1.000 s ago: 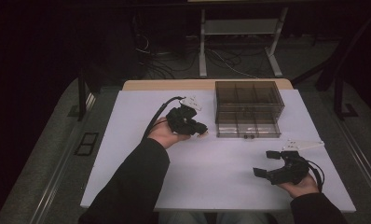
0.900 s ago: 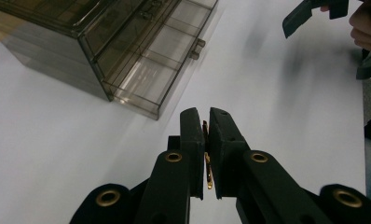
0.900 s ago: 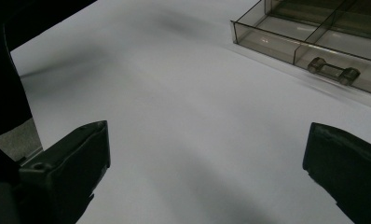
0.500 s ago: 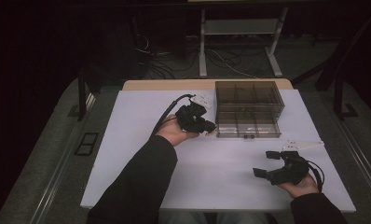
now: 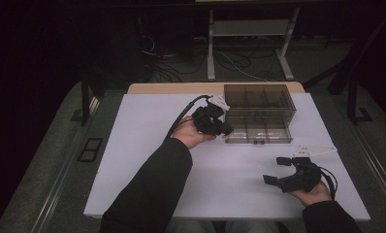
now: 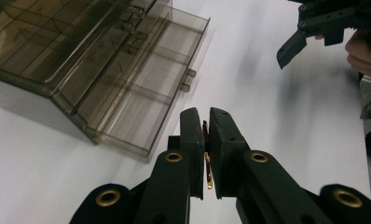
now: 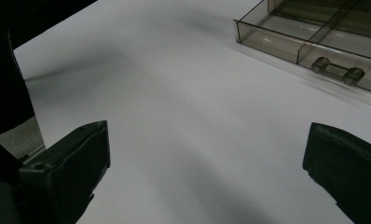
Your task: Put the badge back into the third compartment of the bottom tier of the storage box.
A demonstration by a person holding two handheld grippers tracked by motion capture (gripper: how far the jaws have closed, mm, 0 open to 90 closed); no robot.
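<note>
Left gripper [image 6: 205,154] jaws nearly together, clamped on a thin gold-coloured strip [image 6: 207,163] that stands on edge between the pads; what the strip is cannot be told. In the high view this gripper [image 5: 220,127] sits at the front left corner of the smoked clear drawer box [image 5: 259,104], very close to it; whether it touches cannot be told.

Drawer box stands at the far side of the white table top [image 5: 147,145], toward the right. Bottom drawer [image 6: 141,100] pulled out toward the person, partitioned into compartments; its open front edge with the small handle [image 6: 188,79] lies just ahead and to the left of the left gripper's jaw tips. Compartments in sight look bare.

Right gripper [image 5: 281,171] held low near the front right of the table, jaws spread wide with nothing between them; its own view shows bare white surface between the jaws [image 7: 207,154] and the drawer's front rim [image 7: 286,44] well ahead.

Room to move: wide open table surface left of the box and across the whole near half. Between the two grippers the surface is unobstructed. A flat white piece [image 5: 317,149] lies near the right edge, just beyond the right gripper.
</note>
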